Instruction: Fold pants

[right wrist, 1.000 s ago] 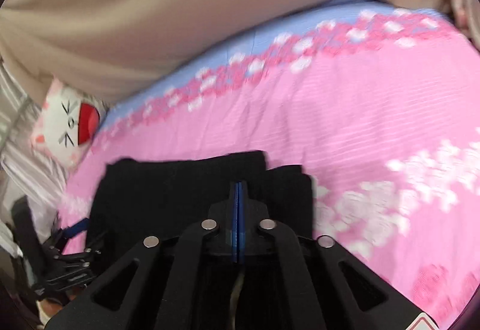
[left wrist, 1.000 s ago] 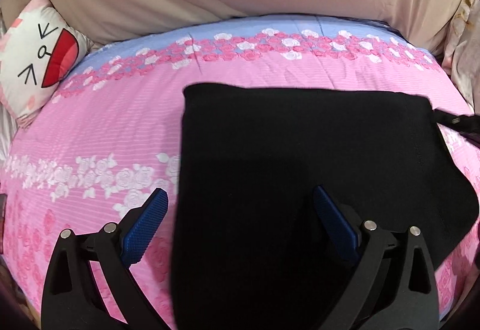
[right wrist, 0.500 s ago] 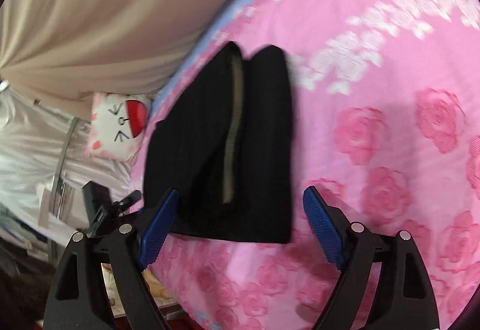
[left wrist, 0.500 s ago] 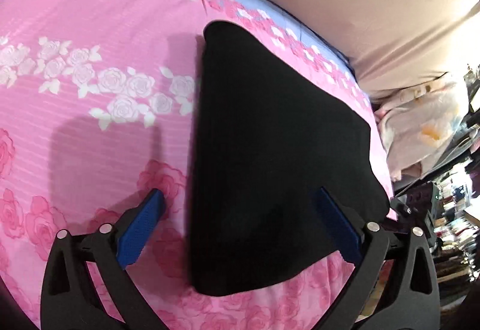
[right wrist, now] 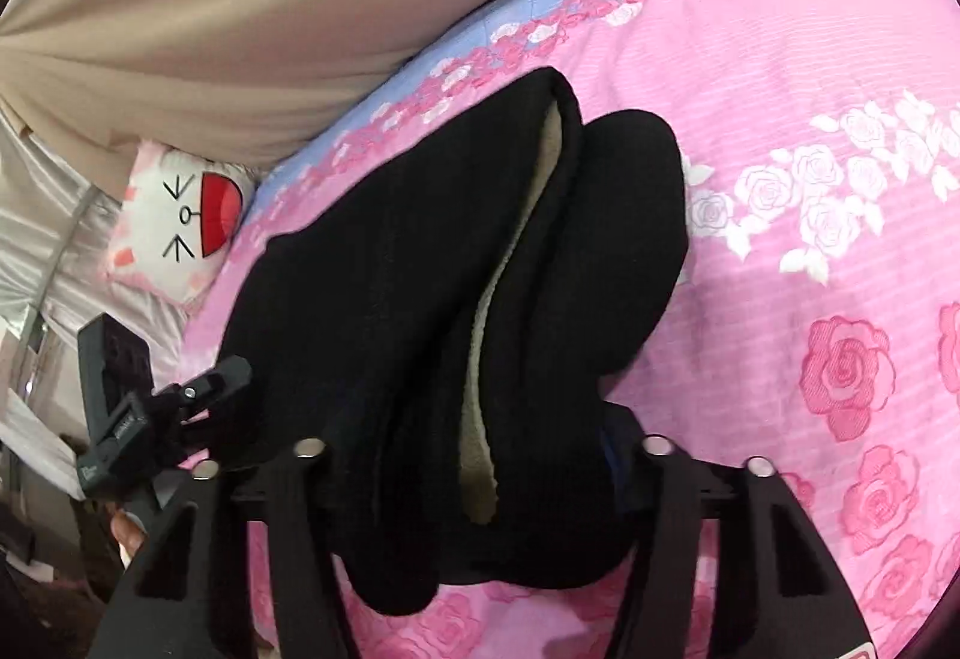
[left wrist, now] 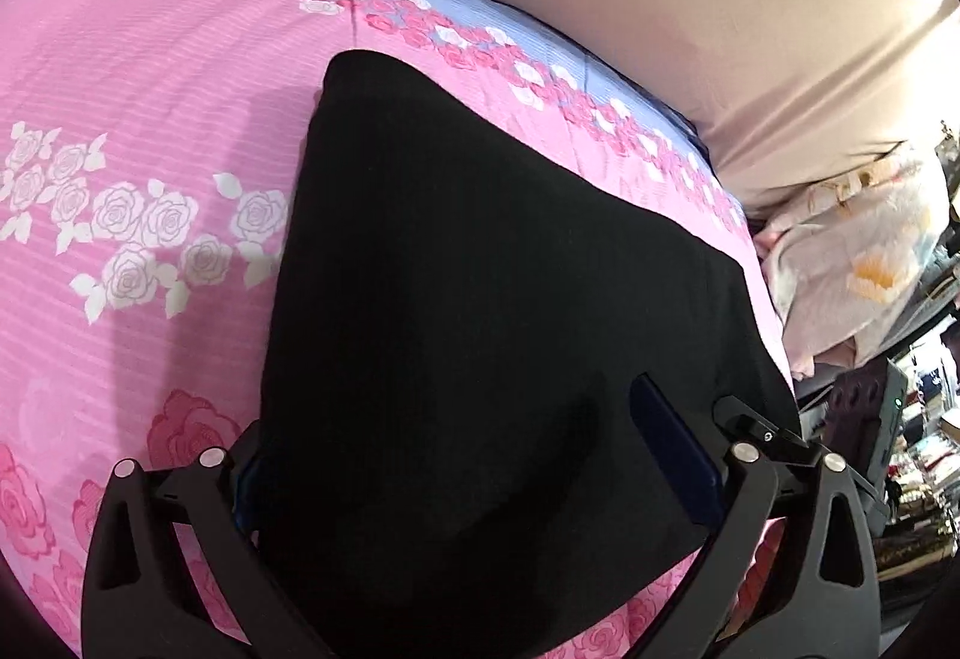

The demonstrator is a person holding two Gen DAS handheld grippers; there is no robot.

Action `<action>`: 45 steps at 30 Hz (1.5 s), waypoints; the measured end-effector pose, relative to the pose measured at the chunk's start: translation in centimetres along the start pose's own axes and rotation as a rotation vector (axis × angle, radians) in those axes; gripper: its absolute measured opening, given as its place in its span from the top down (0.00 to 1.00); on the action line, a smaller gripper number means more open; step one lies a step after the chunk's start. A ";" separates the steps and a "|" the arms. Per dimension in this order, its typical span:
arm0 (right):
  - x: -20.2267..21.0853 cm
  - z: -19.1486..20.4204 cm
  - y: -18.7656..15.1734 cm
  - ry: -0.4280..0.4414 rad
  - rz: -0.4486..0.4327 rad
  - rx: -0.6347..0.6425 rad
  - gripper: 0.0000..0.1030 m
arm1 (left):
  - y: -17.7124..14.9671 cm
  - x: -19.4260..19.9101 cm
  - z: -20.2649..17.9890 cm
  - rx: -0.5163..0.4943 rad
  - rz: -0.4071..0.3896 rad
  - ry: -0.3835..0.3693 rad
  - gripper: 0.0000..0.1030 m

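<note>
The folded black pants [left wrist: 492,335] are laid on the bed [left wrist: 150,119], long axis running away from both tongs. The left tongs [left wrist: 462,467] and right tongs [right wrist: 468,455] are spread wide, straddling the pants' near ends, nothing gripped.

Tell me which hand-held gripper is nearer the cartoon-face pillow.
Left. The left hand-held gripper sits at the pants' edge on the side of the pillow; the right hand-held gripper straddles the pants' opposite end.
</note>
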State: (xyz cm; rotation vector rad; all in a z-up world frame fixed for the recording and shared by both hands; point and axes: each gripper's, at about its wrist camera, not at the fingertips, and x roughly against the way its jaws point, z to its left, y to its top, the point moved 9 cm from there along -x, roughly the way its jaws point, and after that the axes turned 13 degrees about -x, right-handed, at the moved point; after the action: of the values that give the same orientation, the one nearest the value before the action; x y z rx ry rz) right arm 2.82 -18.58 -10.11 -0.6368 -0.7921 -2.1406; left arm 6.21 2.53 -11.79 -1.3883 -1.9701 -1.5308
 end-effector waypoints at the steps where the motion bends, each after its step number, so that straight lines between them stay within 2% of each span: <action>1: 0.3 0.1 -0.1 -0.007 -0.010 0.007 0.56 | -0.1 0.3 0.2 -0.007 0.001 0.033 0.37; 2: 0.7 0.3 -0.2 -0.015 -0.027 0.018 0.57 | -0.2 0.7 0.4 -0.019 -0.002 0.045 0.47; 3: 1.1 0.4 -0.3 -0.013 -0.034 0.018 0.58 | -0.1 1.5 0.4 -0.031 -0.019 0.033 0.61; 4: 1.6 0.6 -0.5 -0.007 -0.037 0.016 0.59 | -0.1 2.2 0.4 -0.029 -0.030 0.014 0.66; 6: 2.8 1.3 -0.9 0.010 -0.045 0.026 0.61 | -0.1 3.6 0.0 -0.031 -0.045 -0.041 0.69; 15: 9.8 5.2 -3.5 0.081 -0.075 0.111 0.62 | -0.3 11.4 -5.8 -0.200 -0.164 -0.089 0.69; 22: 15.8 9.3 -3.5 0.147 -0.197 0.194 0.62 | 1.4 17.3 -9.8 -0.328 -0.310 -0.089 0.69; 25: 18.2 11.1 -2.4 0.176 -0.262 0.236 0.62 | 3.1 20.0 -11.6 -0.391 -0.400 -0.086 0.69; 34: 23.6 17.4 3.0 0.246 -0.467 0.383 0.62 | 8.9 23.6 -14.7 -0.516 -0.580 -0.030 0.68; 39: 23.9 20.0 6.7 0.270 -0.524 0.424 0.62 | 12.6 24.2 -15.2 -0.564 -0.677 0.035 0.68; 45: 21.8 21.8 12.1 0.272 -0.557 0.438 0.62 | 17.6 21.6 -14.4 -0.556 -0.705 0.108 0.67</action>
State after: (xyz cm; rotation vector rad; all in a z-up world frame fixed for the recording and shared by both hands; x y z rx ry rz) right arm 3.44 -19.96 22.98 0.1238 -1.3413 -2.3462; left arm 5.19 0.60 19.55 -0.7323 -2.1807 -2.5508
